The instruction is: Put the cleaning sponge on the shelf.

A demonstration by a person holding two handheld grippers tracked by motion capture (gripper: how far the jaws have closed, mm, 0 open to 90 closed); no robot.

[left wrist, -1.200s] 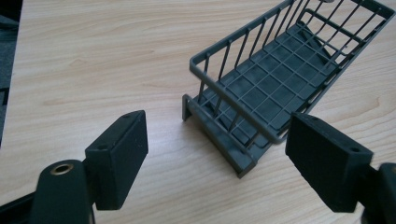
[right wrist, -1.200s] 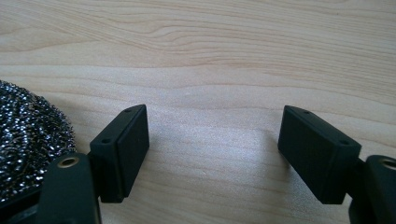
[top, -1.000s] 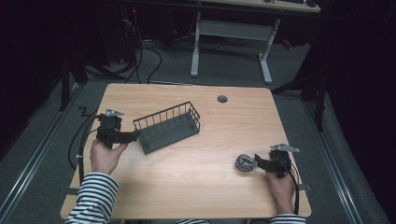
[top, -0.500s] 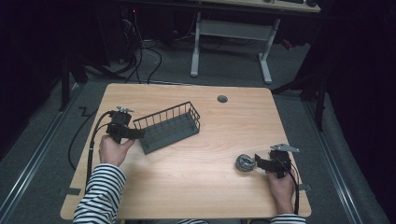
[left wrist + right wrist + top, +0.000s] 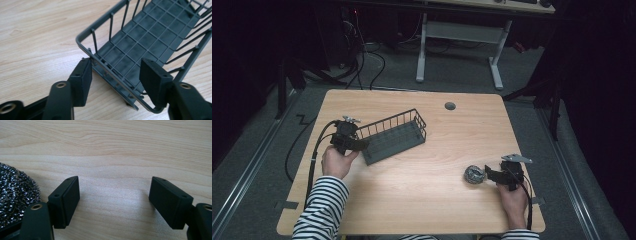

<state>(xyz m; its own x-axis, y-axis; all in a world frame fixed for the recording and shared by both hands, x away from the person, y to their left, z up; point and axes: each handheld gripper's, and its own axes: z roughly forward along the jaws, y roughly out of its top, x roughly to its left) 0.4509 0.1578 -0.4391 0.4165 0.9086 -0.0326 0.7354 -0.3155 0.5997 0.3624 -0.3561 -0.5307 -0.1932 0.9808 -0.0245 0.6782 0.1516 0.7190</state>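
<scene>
A dark grey wire basket (image 5: 394,136) lies at an angle on the wooden table (image 5: 422,200), left of the middle. My left gripper (image 5: 361,145) is at its near left end, and its jaws have just been closing. In the left gripper view the basket's (image 5: 140,40) end wall runs slantwise between the jaws of the left gripper (image 5: 115,72). One pad meets the rim from outside and the other stands inside, not clearly pressing. A steel-wool scourer (image 5: 473,174) rests at the right. My right gripper (image 5: 490,175) lies open just right of it, the scourer (image 5: 15,192) outside its jaws (image 5: 113,195).
A round cable hole (image 5: 450,106) sits near the table's far edge. The left gripper's black cable (image 5: 314,160) loops off the table's left side. Behind the table stand a white desk frame (image 5: 457,40) and floor cables.
My left hand has slid right to the basket's end, and its jaws have narrowed around the end wall. The basket, scourer and right gripper have stayed put.
</scene>
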